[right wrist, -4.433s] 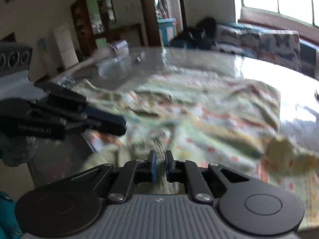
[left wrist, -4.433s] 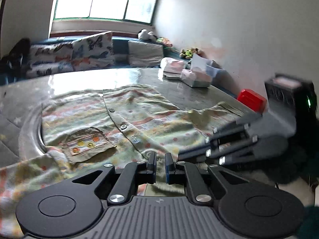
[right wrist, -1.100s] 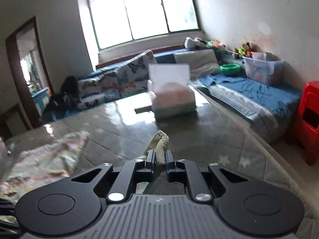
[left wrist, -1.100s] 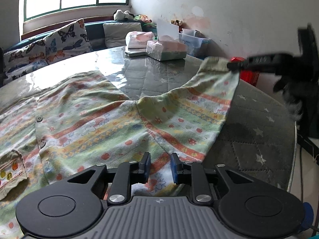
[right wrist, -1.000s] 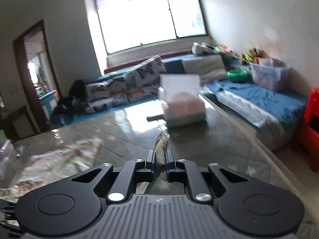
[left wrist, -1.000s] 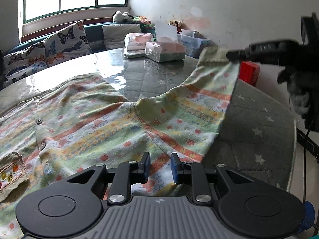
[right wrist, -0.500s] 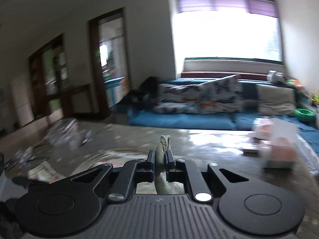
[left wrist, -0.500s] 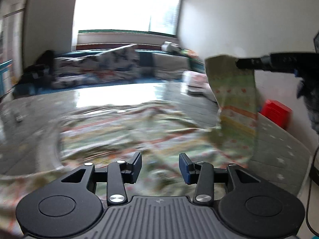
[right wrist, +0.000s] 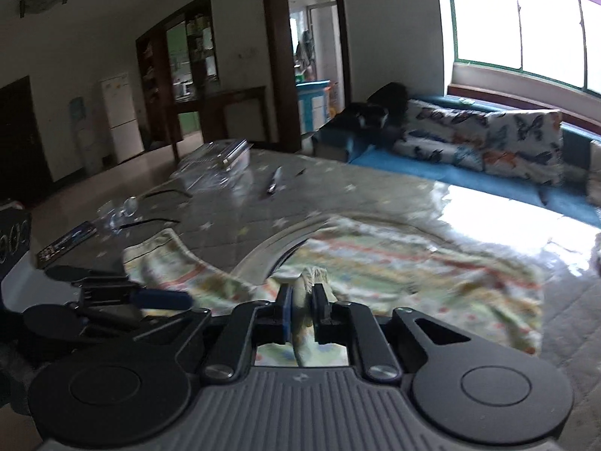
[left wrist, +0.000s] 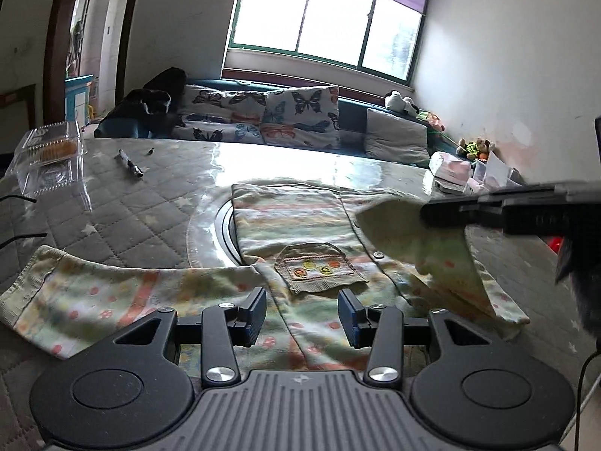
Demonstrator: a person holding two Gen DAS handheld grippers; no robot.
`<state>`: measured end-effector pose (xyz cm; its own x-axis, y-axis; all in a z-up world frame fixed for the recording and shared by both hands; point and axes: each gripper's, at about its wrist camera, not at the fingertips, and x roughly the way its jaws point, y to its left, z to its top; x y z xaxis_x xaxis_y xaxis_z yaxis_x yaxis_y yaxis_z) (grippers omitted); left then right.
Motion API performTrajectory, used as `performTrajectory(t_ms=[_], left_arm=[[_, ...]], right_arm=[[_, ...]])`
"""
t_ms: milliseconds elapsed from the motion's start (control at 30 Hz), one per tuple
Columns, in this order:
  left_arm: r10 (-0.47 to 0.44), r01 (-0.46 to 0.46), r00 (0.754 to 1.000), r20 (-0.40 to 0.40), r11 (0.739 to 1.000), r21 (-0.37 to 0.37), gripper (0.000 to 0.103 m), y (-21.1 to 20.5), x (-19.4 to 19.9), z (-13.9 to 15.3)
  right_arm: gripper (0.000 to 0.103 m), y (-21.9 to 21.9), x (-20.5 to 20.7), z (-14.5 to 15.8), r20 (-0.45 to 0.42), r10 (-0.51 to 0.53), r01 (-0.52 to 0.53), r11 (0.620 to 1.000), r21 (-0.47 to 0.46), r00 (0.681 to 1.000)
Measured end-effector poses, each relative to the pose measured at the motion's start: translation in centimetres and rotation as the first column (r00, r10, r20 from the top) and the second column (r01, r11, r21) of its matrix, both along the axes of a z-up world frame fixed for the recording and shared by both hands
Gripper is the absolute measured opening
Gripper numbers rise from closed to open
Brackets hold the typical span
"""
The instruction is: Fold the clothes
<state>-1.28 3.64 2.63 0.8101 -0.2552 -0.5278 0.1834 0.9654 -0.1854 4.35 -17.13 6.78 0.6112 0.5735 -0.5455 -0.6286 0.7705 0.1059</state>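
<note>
A clear, ribbed plastic clamshell box point(left wrist: 50, 159) sits at the far left of a table point(left wrist: 124, 221) covered in grey quilted fabric with pale stars, a dark marker pen point(left wrist: 129, 163) lying just beyond it on the glossy surface. A soft, crinkled child's shirt point(left wrist: 300, 225), pale green with orange, yellow and blue stripes and small red dots, lies spread across the table's middle, partly over a round glass turntable point(left wrist: 204, 225). Its left sleeve point(left wrist: 75, 293) stretches flat toward the left edge, ending in a ribbed cuff. A square knitted chest pocket point(left wrist: 319, 272) with three round coloured patches sits near the button placket. The left gripper point(left wrist: 302, 312) hovers low over the shirt's near hem, its blue-padded black fingers spread wide and grasping nothing. To the right, the other sleeve point(left wrist: 432, 240) is lifted off the table and drawn across the shirt's front, its cuff pinched at the tip of the right gripper point(left wrist: 428, 210). In the right wrist view, that gripper point(right wrist: 302, 304) has its fingers clenched on a bunched ridge of pale cloth. Butterfly-print cushions point(left wrist: 263, 116) line a blue sofa under the bright window point(left wrist: 326, 18) behind.
</note>
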Motion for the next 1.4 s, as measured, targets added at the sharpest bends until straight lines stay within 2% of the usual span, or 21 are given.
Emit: performTrajectory(t_ms=[33, 167, 267, 500, 700, 833, 1000, 1067, 1200, 1400], left_arm=[[0.000, 0.000, 1.000, 0.001, 1.000, 0.000, 0.045, -0.1, 0.1, 0.0], [-0.005, 0.005, 1.000, 0.012, 1.000, 0.002, 0.047, -0.4, 0.5, 0.4], [-0.028, 0.028, 0.999, 0.018, 1.000, -0.003, 0.047, -1.3, 1.0, 0.6], [-0.129, 0.129, 0.992, -0.001, 0.992, -0.017, 0.051, -4.7, 2.0, 0.0], [-0.194, 0.194, 0.980, -0.048, 0.981, -0.005, 0.051, -7.5, 3.1, -1.3], [-0.184, 0.186, 0.979, -0.089, 0.982, 0.011, 0.051, -7.7, 3.8, -2.1], [-0.169, 0.169, 0.982, -0.080, 0.986, -0.003, 0.049, -7.6, 4.3, -1.7], [-0.168, 0.167, 0.983, -0.079, 0.986, -0.010, 0.048, -7.8, 4.8, -1.6], [-0.167, 0.166, 0.981, -0.095, 0.986, -0.016, 0.039, -8.1, 5.8, -2.2], [-0.129, 0.131, 0.983, -0.130, 0.991, 0.000, 0.032, -7.7, 6.9, -3.4]], right_arm=[[0.017, 0.0, 0.0, 0.0, -0.003, 0.005, -0.005, 1.000, 0.005, 1.000], [0.021, -1.7, -0.6, 0.6, 0.009, -0.009, 0.009, 1.000, 0.022, 1.000], [0.029, -3.9, -0.8, 0.6, 0.014, -0.045, 0.045, 0.999, -0.008, 0.999], [0.031, -9.8, -0.9, -3.4, -0.066, -0.190, 0.181, 0.976, -0.121, 0.980], [0.031, -13.5, -0.9, -6.8, -0.148, -0.280, 0.263, 0.956, -0.127, 0.948], [0.032, -14.0, -0.6, -6.3, -0.132, -0.272, 0.258, 0.959, -0.115, 0.953], [0.032, -12.7, 1.8, -5.1, -0.083, -0.237, 0.231, 0.970, -0.079, 0.968], [0.032, -12.2, 2.9, -5.6, -0.088, -0.232, 0.225, 0.971, -0.082, 0.969], [0.032, -12.1, 4.5, -7.1, -0.129, -0.246, 0.236, 0.968, -0.089, 0.961], [0.033, -11.6, 3.9, -6.7, -0.115, -0.226, 0.215, 0.972, -0.095, 0.967]])
